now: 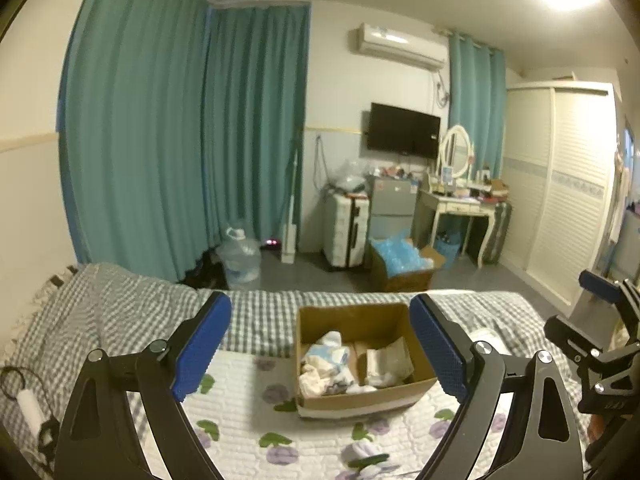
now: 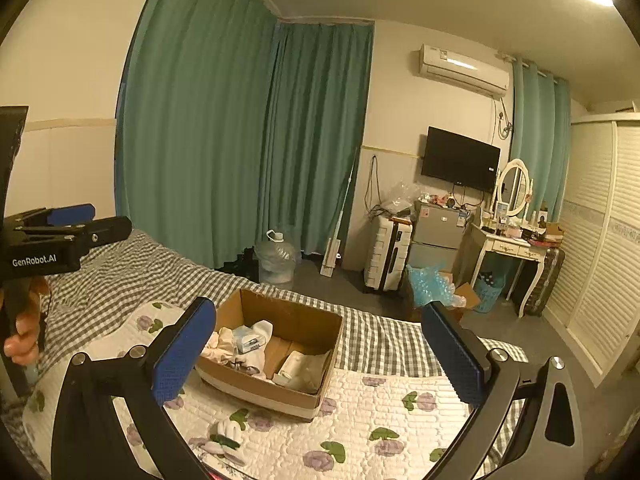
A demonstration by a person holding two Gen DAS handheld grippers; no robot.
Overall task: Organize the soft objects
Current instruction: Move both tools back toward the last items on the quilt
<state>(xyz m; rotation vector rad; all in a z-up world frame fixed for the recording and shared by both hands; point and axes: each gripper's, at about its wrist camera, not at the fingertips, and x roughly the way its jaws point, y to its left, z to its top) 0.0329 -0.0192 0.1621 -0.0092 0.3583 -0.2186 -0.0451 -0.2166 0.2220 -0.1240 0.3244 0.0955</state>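
Both grippers held above the bed, looking across it toward the far wall. Left gripper (image 1: 320,344): fingers spread wide, nothing between them. Right gripper (image 2: 320,354): same, wide and empty. Cardboard box (image 1: 362,394) sits open on the floral quilt (image 1: 248,412), near the quilt's far edge where the checked sheet (image 1: 132,304) begins; inside it a heap of white and pale-blue soft items (image 1: 330,364) on one side, a light folded piece on the other — exact kinds too blurred to name. One loose white soft item (image 2: 226,438), possibly a sock or small toy, with a dark green part, lies on the quilt just on the near side of the box, apart from it. Key relation: this loose item is below and ahead of both grippers; in the left wrist view it lies low and right of centre, under the right finger, and in the right wrist view low and left, under the left finger, so it lies roughly between the two, neither arm plainly nearer. Its long axis seems to run roughly across the view. Judgement: next step likely a downward reach to pinch it across the short width, then a short carry forward into the box
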